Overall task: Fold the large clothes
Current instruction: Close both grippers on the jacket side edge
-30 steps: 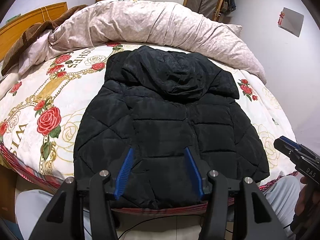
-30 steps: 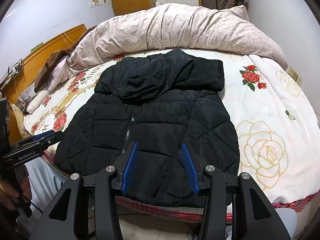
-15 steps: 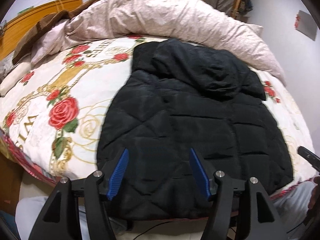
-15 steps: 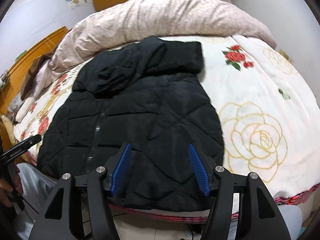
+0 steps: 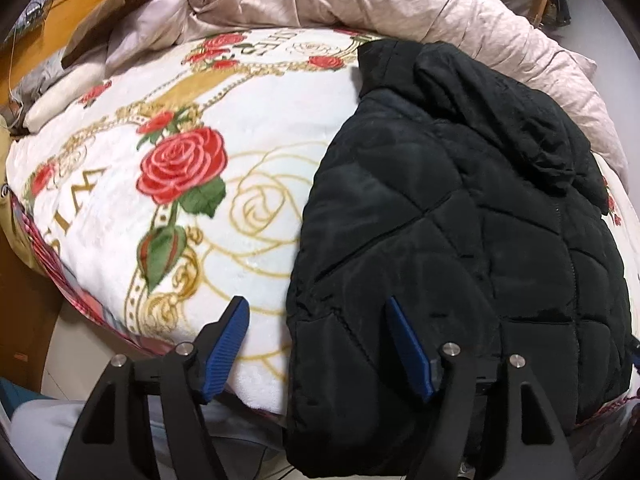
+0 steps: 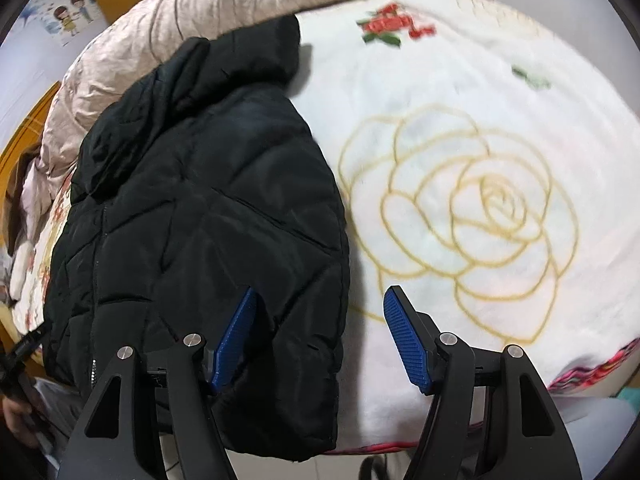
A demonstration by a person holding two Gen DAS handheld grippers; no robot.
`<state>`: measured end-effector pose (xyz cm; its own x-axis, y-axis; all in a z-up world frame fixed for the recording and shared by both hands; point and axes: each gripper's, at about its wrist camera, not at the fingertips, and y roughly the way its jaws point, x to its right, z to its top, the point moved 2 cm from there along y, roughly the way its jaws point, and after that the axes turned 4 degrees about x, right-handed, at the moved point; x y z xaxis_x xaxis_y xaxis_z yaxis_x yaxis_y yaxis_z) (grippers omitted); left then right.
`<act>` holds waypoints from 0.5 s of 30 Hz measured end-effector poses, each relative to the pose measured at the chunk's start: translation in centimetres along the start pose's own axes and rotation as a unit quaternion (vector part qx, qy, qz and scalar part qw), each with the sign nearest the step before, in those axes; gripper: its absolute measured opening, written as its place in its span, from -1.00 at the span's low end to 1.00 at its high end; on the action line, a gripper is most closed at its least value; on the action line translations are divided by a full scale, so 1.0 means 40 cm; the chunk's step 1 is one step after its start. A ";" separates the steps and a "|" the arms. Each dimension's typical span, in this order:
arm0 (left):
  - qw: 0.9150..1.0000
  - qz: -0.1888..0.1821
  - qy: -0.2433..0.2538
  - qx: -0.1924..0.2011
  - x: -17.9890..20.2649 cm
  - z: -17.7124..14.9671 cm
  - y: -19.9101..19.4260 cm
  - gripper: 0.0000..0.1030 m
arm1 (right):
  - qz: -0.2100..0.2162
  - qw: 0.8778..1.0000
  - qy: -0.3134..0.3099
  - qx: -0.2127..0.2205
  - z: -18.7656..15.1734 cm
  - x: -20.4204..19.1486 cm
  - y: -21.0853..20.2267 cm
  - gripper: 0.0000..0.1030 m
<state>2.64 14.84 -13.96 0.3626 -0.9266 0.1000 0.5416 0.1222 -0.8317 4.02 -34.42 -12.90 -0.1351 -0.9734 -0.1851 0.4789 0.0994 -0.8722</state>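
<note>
Both claws are spreading, unclenched — left gripper [image 5: 316, 346] and right gripper [image 6: 318, 336] straddle the bed-laid black jacket [image 5: 460, 216]'s six-o'clock hem corners — puffy quilting may slip a shallow pinch.

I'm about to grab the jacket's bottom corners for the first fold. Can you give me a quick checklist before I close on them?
1. Black jacket lying spread on the floral blanket: ok.
2. Left gripper straddling the jacket's side edge, jaws opening, pads not pressing: ok.
3. Right gripper straddling the opposite edge, jaws opening: ok.
4. Hood flat: not ok, bunched.
5. Sleeves tucked in: cannot tell.
6. Hem on the bed: not ok, overhangs the edge.
</note>
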 end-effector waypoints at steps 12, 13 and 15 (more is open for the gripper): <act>1.000 -0.014 -0.009 -0.026 0.011 -0.040 0.044 0.53 | 0.046 0.998 0.016 -0.048 -0.025 -0.004 0.037 0.27; 1.000 -0.014 -0.007 -0.027 0.012 -0.040 0.045 0.45 | 0.047 0.998 0.013 -0.049 -0.023 -0.012 0.040 0.04; 0.999 -0.024 0.004 -0.028 0.026 -0.039 0.042 0.11 | 0.041 0.998 -0.001 -0.046 -0.021 -0.029 0.032 -0.23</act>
<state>2.73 13.50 -16.10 0.3315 -0.9336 0.1359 0.5141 0.0579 -0.8558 4.05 -33.00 -14.18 -0.0972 -0.9615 -0.2571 0.4071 0.1973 -0.8918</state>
